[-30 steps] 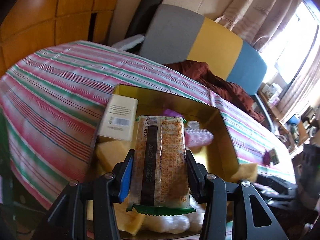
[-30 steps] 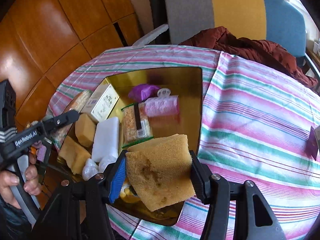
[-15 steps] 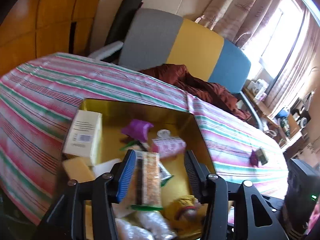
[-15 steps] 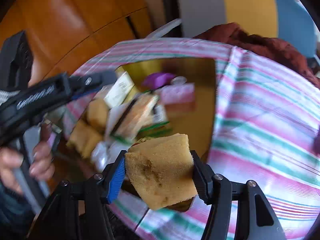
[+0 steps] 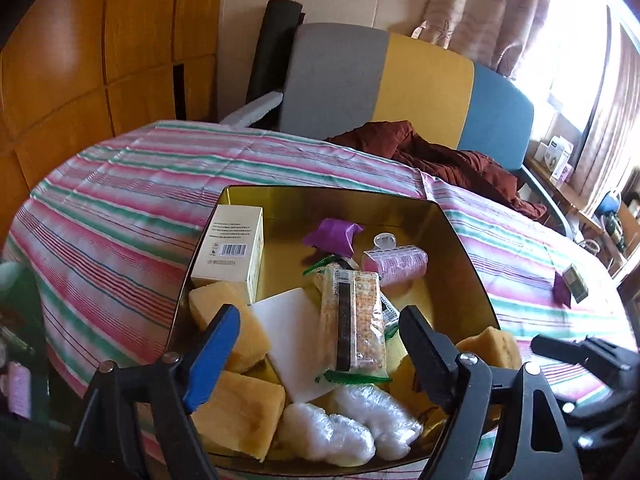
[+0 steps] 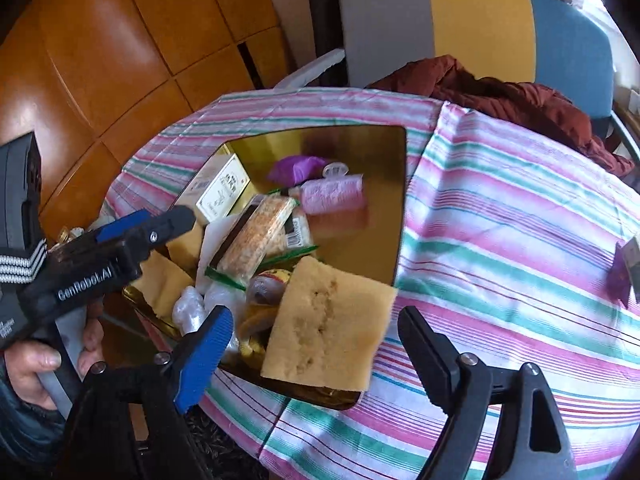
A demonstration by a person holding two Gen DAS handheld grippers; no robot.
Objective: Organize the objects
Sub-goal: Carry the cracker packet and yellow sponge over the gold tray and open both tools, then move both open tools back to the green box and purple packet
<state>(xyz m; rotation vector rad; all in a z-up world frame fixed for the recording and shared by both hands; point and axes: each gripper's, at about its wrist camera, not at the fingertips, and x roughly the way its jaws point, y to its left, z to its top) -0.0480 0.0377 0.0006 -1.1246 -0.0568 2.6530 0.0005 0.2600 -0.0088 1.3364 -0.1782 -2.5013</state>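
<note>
Now my left claw (image 5: 316,356) opening, snack pack (image 5: 352,320) lying free in gold tin (image 5: 460,248). My right claw (image 6: 312,356) opening too, sponge (image 6: 328,320) loose at tin's near corner.

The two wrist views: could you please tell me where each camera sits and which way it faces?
Left wrist: on the left gripper, looking down into the gold tin; opening jaws, the snack packet lying loose below.
Right wrist: on the right gripper, facing the tin's near corner; opening jaws, the sponge loose between; the person's hand shows.
Shared: tin, packet, sponge, striped tablecloth.
</note>
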